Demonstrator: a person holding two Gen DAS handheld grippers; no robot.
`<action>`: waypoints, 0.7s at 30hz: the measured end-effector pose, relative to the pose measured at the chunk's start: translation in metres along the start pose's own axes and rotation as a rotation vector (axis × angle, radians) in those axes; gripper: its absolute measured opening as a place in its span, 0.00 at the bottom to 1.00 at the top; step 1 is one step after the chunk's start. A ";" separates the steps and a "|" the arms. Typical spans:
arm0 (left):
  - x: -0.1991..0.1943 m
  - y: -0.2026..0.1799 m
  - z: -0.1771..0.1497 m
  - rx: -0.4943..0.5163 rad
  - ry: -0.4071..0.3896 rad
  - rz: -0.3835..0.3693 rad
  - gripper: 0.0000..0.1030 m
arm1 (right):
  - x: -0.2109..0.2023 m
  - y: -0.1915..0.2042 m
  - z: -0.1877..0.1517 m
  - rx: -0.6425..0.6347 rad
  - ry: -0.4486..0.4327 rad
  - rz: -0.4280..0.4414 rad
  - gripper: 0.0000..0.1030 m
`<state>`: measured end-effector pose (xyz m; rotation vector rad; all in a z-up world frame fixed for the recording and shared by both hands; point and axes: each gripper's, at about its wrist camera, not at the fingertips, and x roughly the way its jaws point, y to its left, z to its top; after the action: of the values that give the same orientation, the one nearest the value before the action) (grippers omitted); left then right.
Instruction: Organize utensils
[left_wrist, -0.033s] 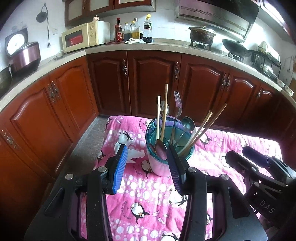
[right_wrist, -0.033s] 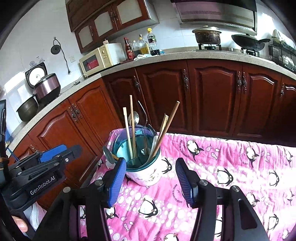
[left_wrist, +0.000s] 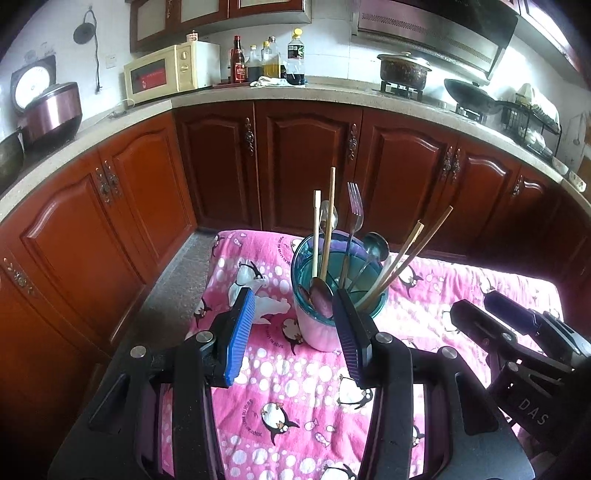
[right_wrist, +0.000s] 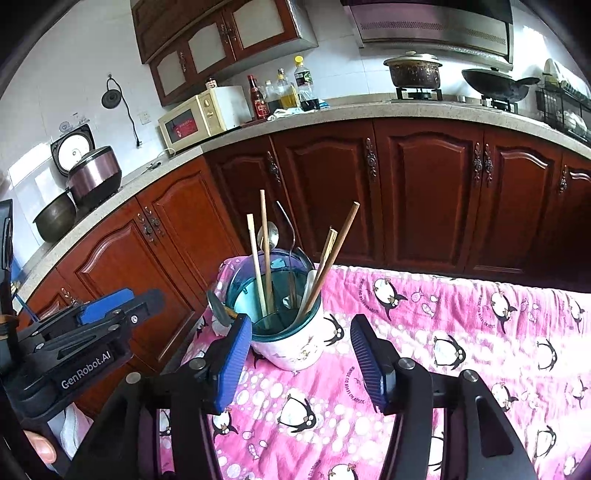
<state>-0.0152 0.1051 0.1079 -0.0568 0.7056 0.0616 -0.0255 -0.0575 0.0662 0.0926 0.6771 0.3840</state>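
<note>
The utensil holder (right_wrist: 286, 325) stands upright on the pink penguin cloth (right_wrist: 461, 332), chopsticks, spoons and a fork rising from it, long axes near vertical. It sits just ahead of both grippers. The right gripper (right_wrist: 299, 363) is empty, its jaws opening; the left gripper (left_wrist: 291, 332) is apart, gripping nothing.

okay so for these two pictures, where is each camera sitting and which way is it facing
Left wrist: sits on the left tool, facing forward over the pink penguin cloth toward the utensil holder and cabinets; both its fingers show, open, with the right tool at the right edge.
Right wrist: sits on the right tool, jaws opening, nothing between them, facing the same holder; the left tool and a fingertip show at left.
Shared: holder, cloth, microwave, stove pot.
</note>
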 end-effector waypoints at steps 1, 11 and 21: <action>-0.001 0.000 -0.001 -0.001 0.000 0.000 0.42 | -0.002 0.001 0.000 0.001 -0.003 -0.001 0.52; -0.013 0.000 0.000 0.001 -0.037 0.022 0.42 | -0.013 0.002 0.000 -0.003 -0.019 -0.023 0.57; -0.019 0.000 -0.002 -0.007 -0.066 0.054 0.42 | -0.015 0.008 -0.001 -0.037 -0.027 -0.057 0.63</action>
<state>-0.0306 0.1038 0.1188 -0.0426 0.6414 0.1168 -0.0395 -0.0559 0.0759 0.0435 0.6447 0.3393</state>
